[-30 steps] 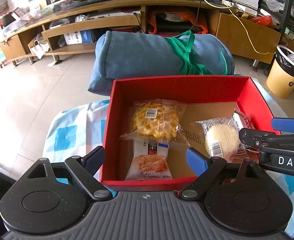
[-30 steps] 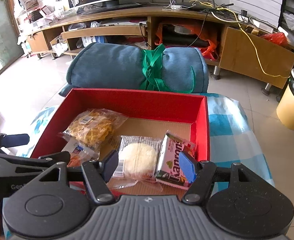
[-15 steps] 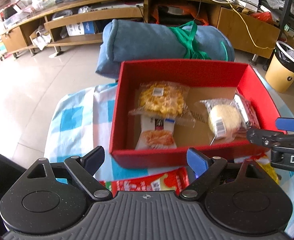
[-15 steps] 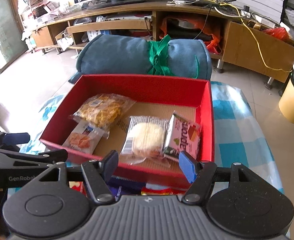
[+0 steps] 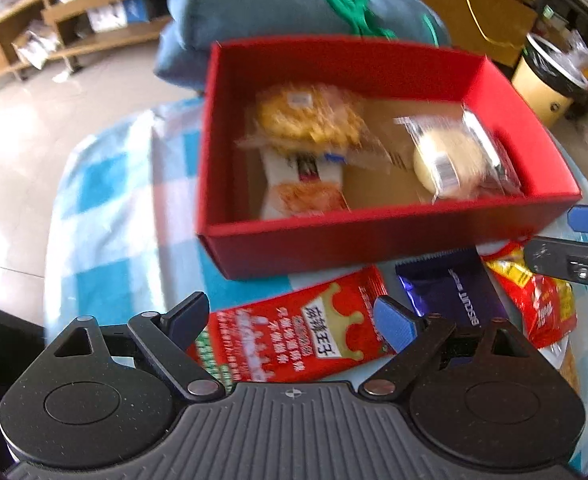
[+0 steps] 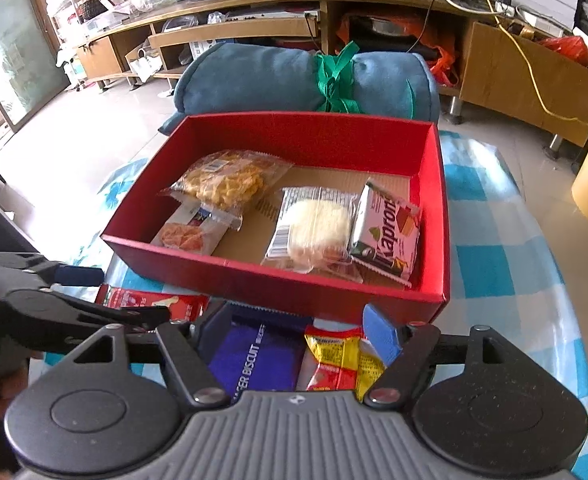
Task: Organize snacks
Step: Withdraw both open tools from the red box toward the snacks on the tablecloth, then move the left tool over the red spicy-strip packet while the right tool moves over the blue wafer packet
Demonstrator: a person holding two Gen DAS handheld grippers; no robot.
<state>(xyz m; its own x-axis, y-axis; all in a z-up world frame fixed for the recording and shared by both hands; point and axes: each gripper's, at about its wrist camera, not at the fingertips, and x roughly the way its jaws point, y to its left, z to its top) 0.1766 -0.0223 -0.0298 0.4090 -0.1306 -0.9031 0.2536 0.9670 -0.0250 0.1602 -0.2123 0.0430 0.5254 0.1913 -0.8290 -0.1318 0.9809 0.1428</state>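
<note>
The box (image 6: 441,216) is showing matt red card walls and a bare brown cardboard floor. The snack packets inside (image 6: 314,228) are gleaming — thin, crinkly clear plastic. The red packet (image 5: 294,340) and the purple biscuit wrapper (image 6: 253,360) are shining as glossy foil. The tablecloth (image 6: 494,272) is looking like soft checked cloth — the rolled blanket (image 6: 261,76) like plush fabric. The shelves (image 6: 526,76) are showing smooth wood veneer.

Glossy pale tiled floor (image 6: 73,132), long wooden TV bench (image 6: 253,12), daylight.
</note>
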